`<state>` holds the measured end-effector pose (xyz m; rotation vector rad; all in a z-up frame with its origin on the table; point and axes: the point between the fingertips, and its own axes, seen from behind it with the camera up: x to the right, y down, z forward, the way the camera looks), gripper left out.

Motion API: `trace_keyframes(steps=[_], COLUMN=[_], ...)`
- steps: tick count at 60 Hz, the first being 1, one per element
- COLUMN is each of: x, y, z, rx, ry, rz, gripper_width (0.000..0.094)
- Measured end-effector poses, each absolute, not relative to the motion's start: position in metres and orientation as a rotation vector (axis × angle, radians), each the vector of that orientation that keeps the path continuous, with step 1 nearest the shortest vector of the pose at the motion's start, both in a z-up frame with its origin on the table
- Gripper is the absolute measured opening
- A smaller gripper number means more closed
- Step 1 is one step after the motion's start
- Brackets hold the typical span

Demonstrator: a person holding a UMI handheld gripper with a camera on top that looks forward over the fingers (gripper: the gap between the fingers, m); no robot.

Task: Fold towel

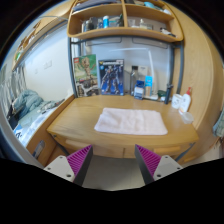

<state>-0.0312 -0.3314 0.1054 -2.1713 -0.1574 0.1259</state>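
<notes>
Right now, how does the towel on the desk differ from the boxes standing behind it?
The towel lies flat mid-desk; the boxes stand upright against the back. The towel is plain white; the boxes carry colourful printed pictures. Both rest on the wooden desk, beyond the gripper, whose jaws are open.

- The gripper hangs with its fingers spread wide apart and nothing between them, its purple pads facing inward.
- Beyond the fingers, a white towel lies flat on the wooden tabletop.
- Behind the towel, boxes and bottles stand against the back of the tabletop.
- A shelf above them carries small items.
- A bed sits beside the tabletop.
</notes>
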Motion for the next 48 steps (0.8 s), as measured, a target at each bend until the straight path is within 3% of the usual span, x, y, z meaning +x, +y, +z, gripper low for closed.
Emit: trace_keyframes(steps=[17,28,37,38,39,44,45,46,48], x=[-0.117,-0.127,-0.131,-0.132,-0.132,-0.126,-0.126,-0.125,-0.122], y=[-0.199,-0.106,-0.072,-0.069,-0.065,-0.064,-0.064,-0.064,-0.064], z=[0.053,0.026,-0.013,-0.015,-0.012,-0.014,-0.014,-0.014,-0.014], rx=[-2.228,-2.249,-2.316,-2.31,-2.285,-2.289,-2.284,-2.284,-2.281], ry=[-0.151,-0.125,-0.126,-0.129,-0.125,-0.116,-0.111,-0.11,-0.113], rz=[0.124,0.031,-0.02,-0.023,-0.027,-0.062,-0.064,-0.069,-0.084], gripper_width=[0.086,0.0742,0.0657,0.0723,0.0637,0.0472,0.0367,0.0409,0.0261])
